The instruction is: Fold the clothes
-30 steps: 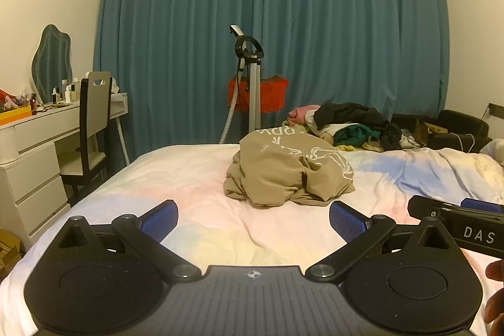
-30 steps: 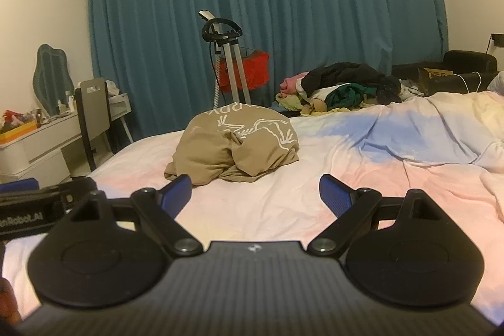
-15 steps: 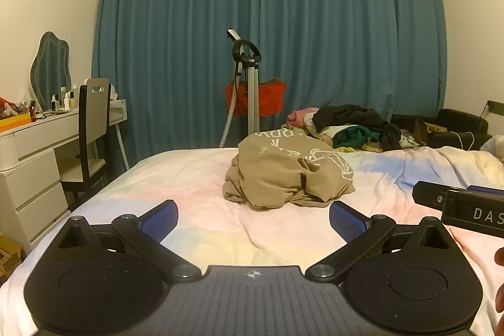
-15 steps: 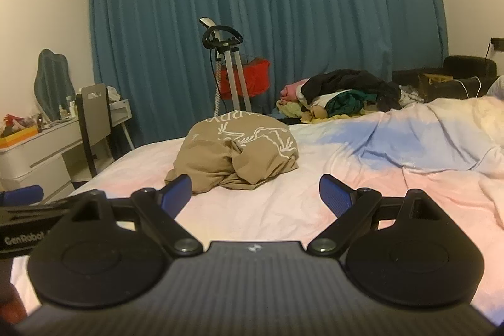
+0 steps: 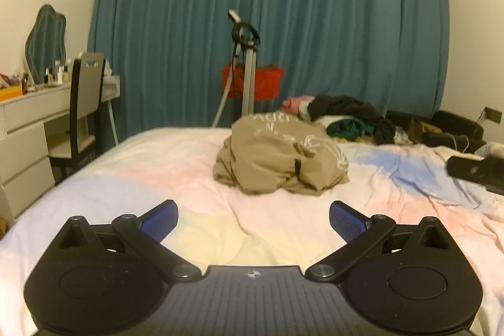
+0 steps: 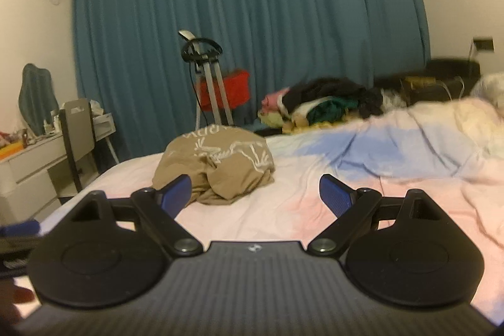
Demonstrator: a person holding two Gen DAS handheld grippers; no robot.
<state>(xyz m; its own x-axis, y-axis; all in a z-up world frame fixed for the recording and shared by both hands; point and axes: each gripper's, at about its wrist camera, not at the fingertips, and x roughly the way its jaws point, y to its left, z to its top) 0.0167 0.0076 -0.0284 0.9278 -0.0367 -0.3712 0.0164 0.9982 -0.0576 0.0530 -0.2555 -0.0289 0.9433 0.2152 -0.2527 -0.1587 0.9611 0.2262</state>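
A crumpled tan garment with white print (image 5: pixel 277 153) lies in a heap on the bed (image 5: pixel 157 172), ahead of both grippers; it also shows in the right wrist view (image 6: pixel 220 159). My left gripper (image 5: pixel 253 221) is open and empty, low over the bed, short of the garment. My right gripper (image 6: pixel 255 194) is open and empty, close to the garment, with its left blue pad (image 6: pixel 174 194) in front of the heap's near edge. The right gripper's body shows at the right edge of the left wrist view (image 5: pixel 472 170).
A pile of mixed clothes (image 5: pixel 346 115) lies at the bed's far side, with a rumpled pastel duvet (image 6: pixel 409 147) on the right. A garment steamer stand (image 5: pixel 245 68) and red basket (image 5: pixel 252 81) stand by blue curtains. A chair (image 5: pixel 82 103) and white dresser (image 5: pixel 25 131) stand left.
Both grippers have moved forward toward the tan garment, the right one more so. The right gripper has shifted further away in the left wrist view. Both stay open.
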